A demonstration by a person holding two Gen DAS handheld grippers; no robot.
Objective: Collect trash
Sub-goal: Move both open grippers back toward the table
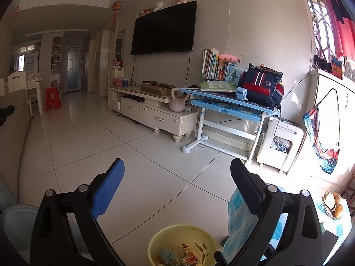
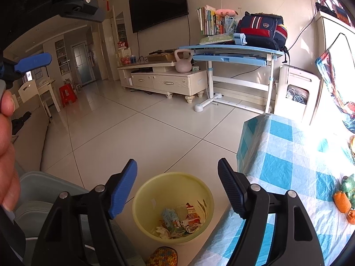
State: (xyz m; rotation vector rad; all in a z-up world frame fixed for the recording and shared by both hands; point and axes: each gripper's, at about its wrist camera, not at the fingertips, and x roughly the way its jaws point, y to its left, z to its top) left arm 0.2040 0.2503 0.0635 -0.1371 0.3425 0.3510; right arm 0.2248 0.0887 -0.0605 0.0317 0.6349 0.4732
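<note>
A yellow bin (image 2: 153,190) stands on the tiled floor beside the table, with cartons and crumpled wrappers (image 2: 182,219) lying in its bottom. My right gripper (image 2: 177,170) hangs above the bin, jaws wide apart with nothing between them. In the left wrist view the same yellow bin (image 1: 159,237) shows at the bottom edge. My left gripper (image 1: 177,170) is open and empty, pointing over the floor beyond the bin. One blue fingertip (image 2: 35,61) of the left gripper appears at the upper left of the right wrist view, with a hand (image 2: 6,133) below it.
A table with a blue-checked cloth (image 2: 288,155) stands right of the bin, with orange peel (image 2: 342,201) on it and a basket of fruit (image 1: 334,205). A grey lidded container (image 2: 42,190) sits left of the bin. A TV cabinet (image 2: 164,79) and blue desk (image 2: 233,51) line the far wall.
</note>
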